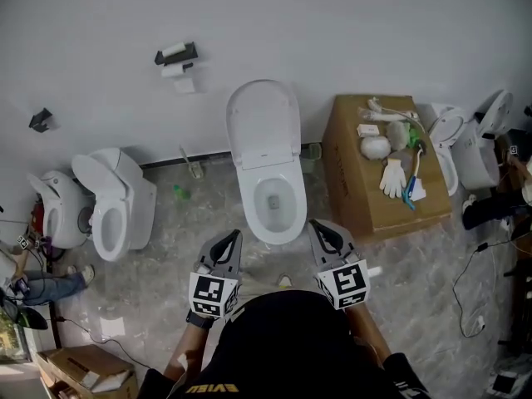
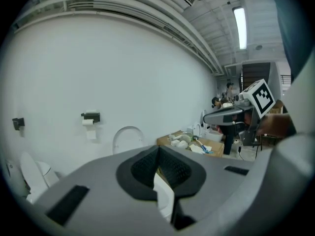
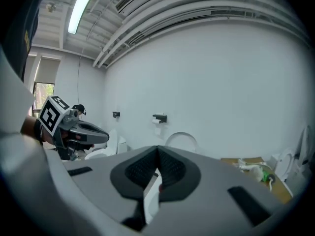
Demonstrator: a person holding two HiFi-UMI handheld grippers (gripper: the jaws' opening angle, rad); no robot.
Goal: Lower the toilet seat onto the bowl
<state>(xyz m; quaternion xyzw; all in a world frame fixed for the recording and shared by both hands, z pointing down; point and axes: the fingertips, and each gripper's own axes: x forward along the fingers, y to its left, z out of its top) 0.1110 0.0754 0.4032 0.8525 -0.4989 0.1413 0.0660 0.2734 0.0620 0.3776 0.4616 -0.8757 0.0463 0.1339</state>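
So the toilet seat (image 1: 263,127) is standing up, leaning back toward the wall (image 1: 374,23). I honestly can't separate seat from lid from up here. The bowl (image 1: 278,238) sits open below it, and nothing is touching the seat.

Biggest worry imo is a slam. Both claws are pinched shut with nothing in them, so if one just nudges the top edge forward, the seat tips past its balance point and drops onto the bowl unchecked. Smooth plastic plus closed tips probably means it slides off too. Second worry is catching the lid together with the seat, or the lid alone, since they sit flush. The cardboard box (image 1: 357,189) full of stuff is just beside the toilet on the right, so a wide swing on that side could clip it.

Pose-wise, the left claw (image 1: 233,238) and right claw (image 1: 320,229) hang close in front of the person's body. There's one either side of the bowl's front rim, both aimed forward and a bit downward, well short of the seat. In each gripper view the seat shows as an arc past the closed tips.
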